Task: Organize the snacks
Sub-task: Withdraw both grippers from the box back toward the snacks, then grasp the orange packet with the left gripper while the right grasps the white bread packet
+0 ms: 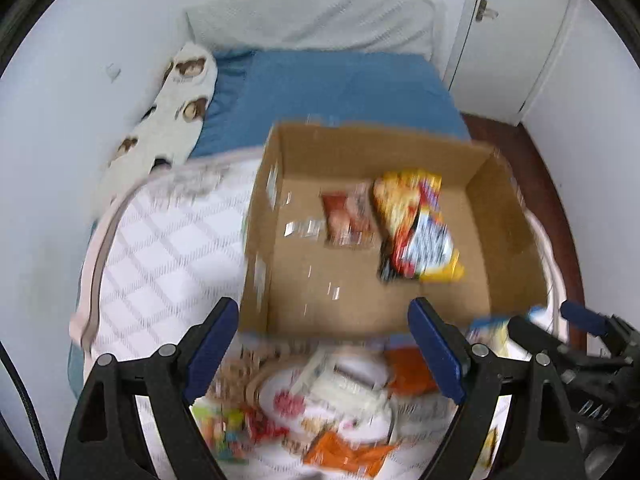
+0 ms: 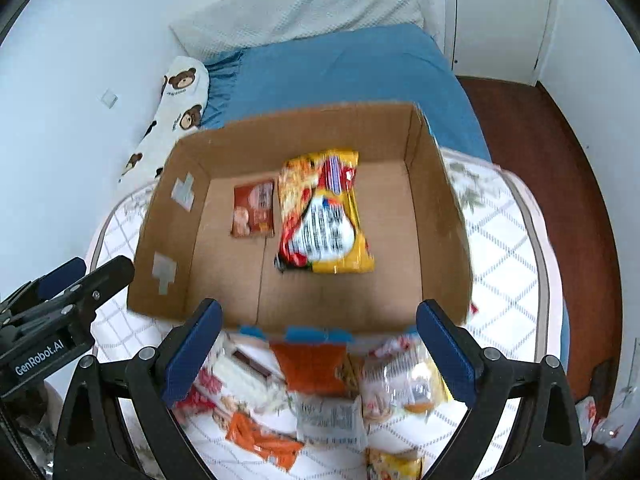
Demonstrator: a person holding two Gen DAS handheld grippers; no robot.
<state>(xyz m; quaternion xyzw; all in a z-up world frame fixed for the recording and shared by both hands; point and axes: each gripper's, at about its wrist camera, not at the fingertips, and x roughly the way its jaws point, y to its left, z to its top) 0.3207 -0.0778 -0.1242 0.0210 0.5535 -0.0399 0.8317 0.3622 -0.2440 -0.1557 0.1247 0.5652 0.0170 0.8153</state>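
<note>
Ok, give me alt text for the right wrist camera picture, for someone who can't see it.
An open cardboard box on a quilted bed holds a yellow noodle packet and a small brown snack packet. The empty, open right gripper hangs over loose snacks lying in front of the box.

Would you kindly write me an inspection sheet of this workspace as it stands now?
Surface: quilted checked mattress cover over a blue sheet.
Job's things: cardboard box holding a yellow noodle packet and a small brown packet; loose snack pile in front of it.
Clutter: bear-print pillow.
Tongs: left tongs and right tongs both open, empty.
Cables: black cable at the left edge.
Surroundings: white walls, door, wooden floor.
</note>
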